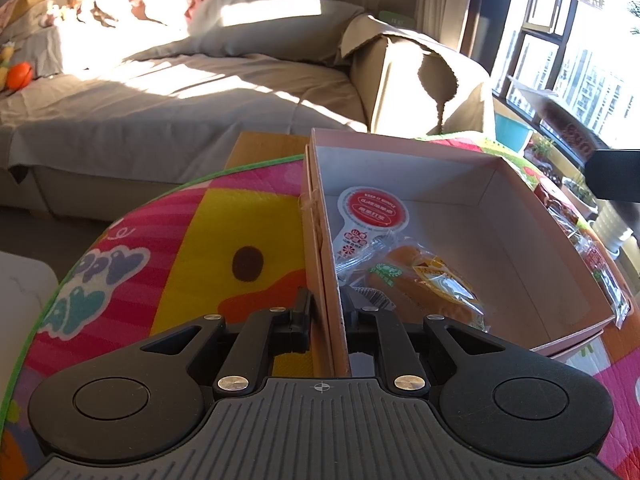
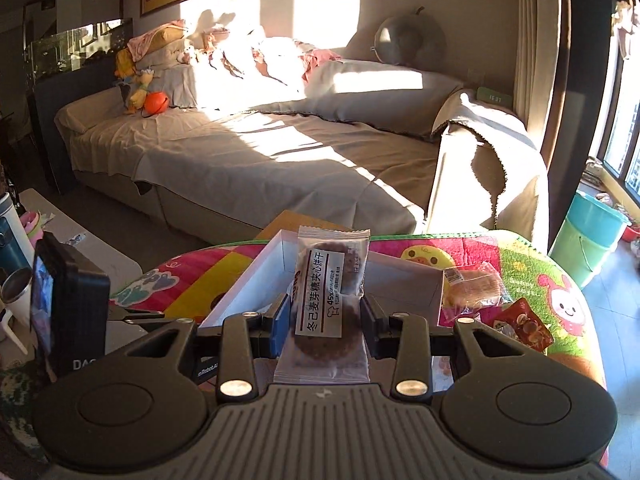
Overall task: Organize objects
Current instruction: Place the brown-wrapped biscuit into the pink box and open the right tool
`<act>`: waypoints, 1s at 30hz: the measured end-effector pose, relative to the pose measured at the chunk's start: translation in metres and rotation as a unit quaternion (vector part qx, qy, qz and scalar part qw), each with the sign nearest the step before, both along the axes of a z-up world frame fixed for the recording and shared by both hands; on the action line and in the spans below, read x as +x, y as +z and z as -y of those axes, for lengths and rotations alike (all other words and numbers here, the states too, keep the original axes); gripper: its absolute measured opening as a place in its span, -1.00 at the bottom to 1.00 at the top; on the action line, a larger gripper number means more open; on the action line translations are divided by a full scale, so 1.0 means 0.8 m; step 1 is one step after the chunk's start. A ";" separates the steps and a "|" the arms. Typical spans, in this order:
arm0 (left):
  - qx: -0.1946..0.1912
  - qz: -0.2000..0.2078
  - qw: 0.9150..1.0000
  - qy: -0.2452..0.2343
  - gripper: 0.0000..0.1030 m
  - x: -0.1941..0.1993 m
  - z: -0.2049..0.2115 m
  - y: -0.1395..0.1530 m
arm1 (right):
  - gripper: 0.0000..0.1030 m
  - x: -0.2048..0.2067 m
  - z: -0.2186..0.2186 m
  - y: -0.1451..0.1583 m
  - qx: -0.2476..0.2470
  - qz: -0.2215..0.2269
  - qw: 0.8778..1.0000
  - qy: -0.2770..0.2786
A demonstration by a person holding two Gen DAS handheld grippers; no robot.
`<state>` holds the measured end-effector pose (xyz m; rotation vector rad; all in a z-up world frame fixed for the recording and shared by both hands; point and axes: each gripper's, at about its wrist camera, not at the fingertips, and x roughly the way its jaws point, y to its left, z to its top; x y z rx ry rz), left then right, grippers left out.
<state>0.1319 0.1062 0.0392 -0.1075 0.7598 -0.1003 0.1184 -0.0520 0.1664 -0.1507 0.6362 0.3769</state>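
**Wrapped biscuit held over box as snack sorting goes on**

The right gripper (image 2: 323, 322) has its jaws clamped on a wrapped sandwich biscuit (image 2: 326, 308), pads pressing the packet's two long edges about midway along, so that the packet stands up between them with its crimped top seal above and its lower end hanging toward the camera. Two dark round biscuits show through the clear film. By the look of it the packet is light and the film slippery, while the biscuits inside are stiff but brittle; the judgement here is that a squeeze across the edges at the middle, where the two rounds meet, is the safest hold, and that pressing harder risks cracking them.

Just beyond these jaws lies the open pink box (image 2: 256, 276), its white inside empty on the near side. To the right of the jaws, on the bright play mat (image 2: 532, 264) covering the desk, wait a bagged bun (image 2: 474, 286) and a red snack packet (image 2: 524, 326).

The left gripper (image 1: 329, 312) is closed on the box's near wall (image 1: 326, 264), one jaw outside and one inside, steadying it. Just past its inner jaw, inside the box, lie an orange-labelled wrapped bun (image 1: 424, 284) and a round red-and-white tag (image 1: 370, 210). A covered sofa (image 1: 180, 92) stands well beyond.
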 end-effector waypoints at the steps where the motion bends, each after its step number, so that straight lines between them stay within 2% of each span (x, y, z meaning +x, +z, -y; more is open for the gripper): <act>1: 0.000 0.000 1.000 0.000 -0.71 0.000 0.000 0.000 | -0.29 0.004 -0.002 -0.004 -0.002 -0.003 1.000 -0.003; 6: 0.000 0.000 1.000 0.000 -0.71 0.000 0.000 0.000 | -0.29 0.016 -0.019 -0.020 -0.013 -0.014 1.000 -0.003; 15: -0.001 0.000 1.000 0.000 -0.71 0.000 0.000 0.000 | -0.29 0.023 -0.040 -0.032 -0.036 -0.004 0.999 -0.002; 30: 0.003 -0.001 1.000 0.000 -0.71 0.000 0.001 0.000 | -0.19 0.038 -0.033 -0.043 -0.031 -0.008 0.999 -0.007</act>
